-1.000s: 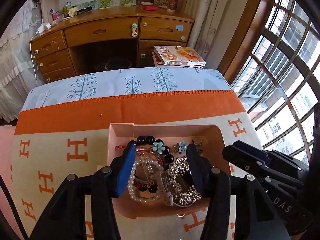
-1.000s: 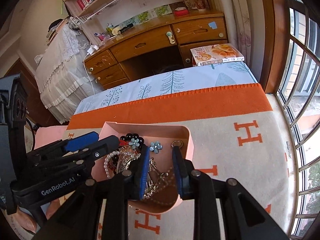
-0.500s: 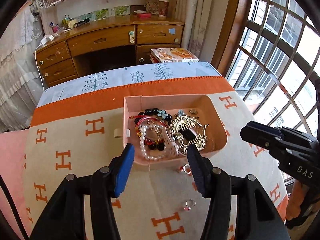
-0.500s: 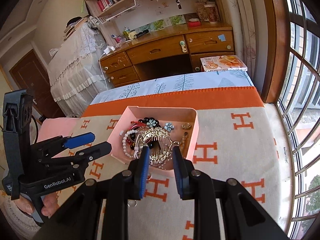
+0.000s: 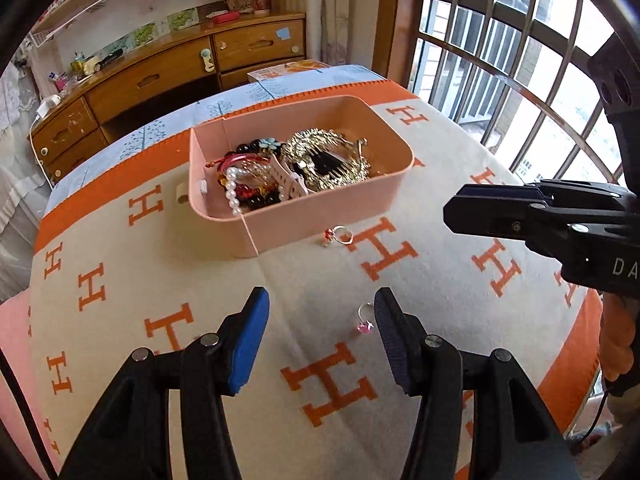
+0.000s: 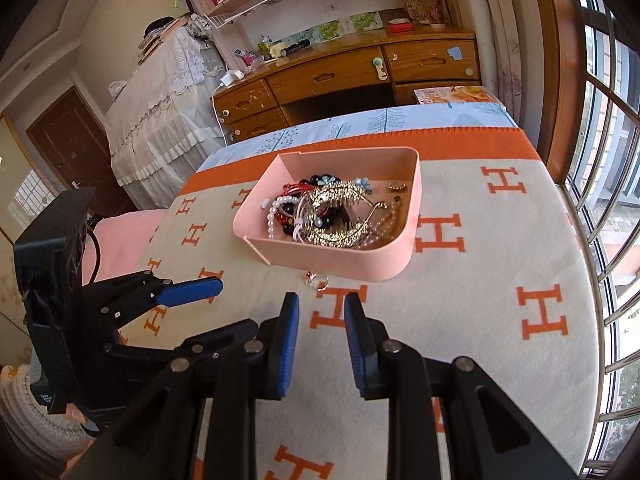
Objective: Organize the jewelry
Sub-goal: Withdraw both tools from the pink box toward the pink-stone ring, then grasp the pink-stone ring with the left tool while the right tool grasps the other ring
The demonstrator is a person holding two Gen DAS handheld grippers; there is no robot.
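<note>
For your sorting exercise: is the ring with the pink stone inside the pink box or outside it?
Outside. The ring with the pink stone lies on the blanket, apart from the pink box.

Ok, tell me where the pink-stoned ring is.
Left wrist view: pink-stoned ring lies on the blanket beside the left gripper's right finger, nearer than the pink tray.
</note>
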